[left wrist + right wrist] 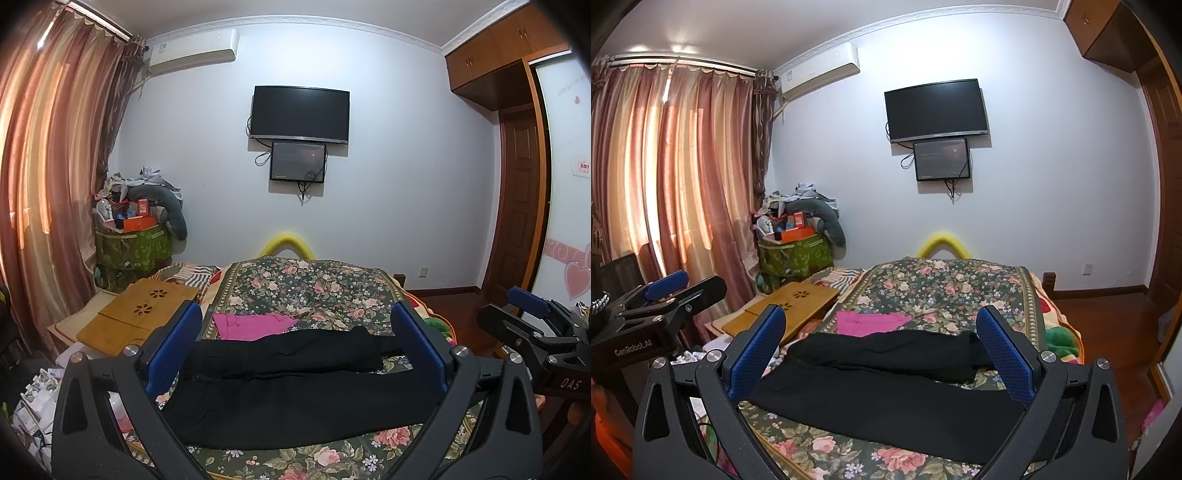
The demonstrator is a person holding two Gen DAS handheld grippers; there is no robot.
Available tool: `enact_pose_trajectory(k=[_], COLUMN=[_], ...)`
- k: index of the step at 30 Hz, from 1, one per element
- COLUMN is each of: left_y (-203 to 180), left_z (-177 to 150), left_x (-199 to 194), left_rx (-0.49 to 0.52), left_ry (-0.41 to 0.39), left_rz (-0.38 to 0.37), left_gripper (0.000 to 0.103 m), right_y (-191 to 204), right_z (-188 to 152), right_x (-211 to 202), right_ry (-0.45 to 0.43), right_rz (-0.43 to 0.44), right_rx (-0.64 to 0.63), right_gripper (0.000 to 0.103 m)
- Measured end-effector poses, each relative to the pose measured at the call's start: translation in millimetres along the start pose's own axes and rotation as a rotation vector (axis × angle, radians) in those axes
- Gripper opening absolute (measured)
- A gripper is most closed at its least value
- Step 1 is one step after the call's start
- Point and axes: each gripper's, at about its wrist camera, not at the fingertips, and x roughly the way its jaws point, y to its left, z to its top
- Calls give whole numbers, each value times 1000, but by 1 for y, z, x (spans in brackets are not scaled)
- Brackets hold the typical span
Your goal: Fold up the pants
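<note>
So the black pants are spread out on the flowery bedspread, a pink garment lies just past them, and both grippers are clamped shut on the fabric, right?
Not quite. The black pants do lie on the flowery bedspread with the pink garment beyond them, but the left gripper and right gripper are both wide open, holding nothing. Each wrist view shows it.

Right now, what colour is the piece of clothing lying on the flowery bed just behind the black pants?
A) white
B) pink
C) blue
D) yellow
B: a flat pink garment lies on the flowery bedspread, just beyond the far edge of the black pants.
</note>
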Motion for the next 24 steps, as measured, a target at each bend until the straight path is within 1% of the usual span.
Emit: enact_pose_trajectory(k=[2, 24], left_y=[-19, -21], left_z=[-2, -2], left_x=[5, 6], left_rx=[7, 5], left_ry=[2, 2], left_rz=[3, 3], left_gripper=[103, 103], right_y=[0, 0], right_z=[0, 0], right_x=[0, -1], right_ry=[0, 0], right_rz=[0, -1], right_rx=[0, 0], right_gripper=[102, 102])
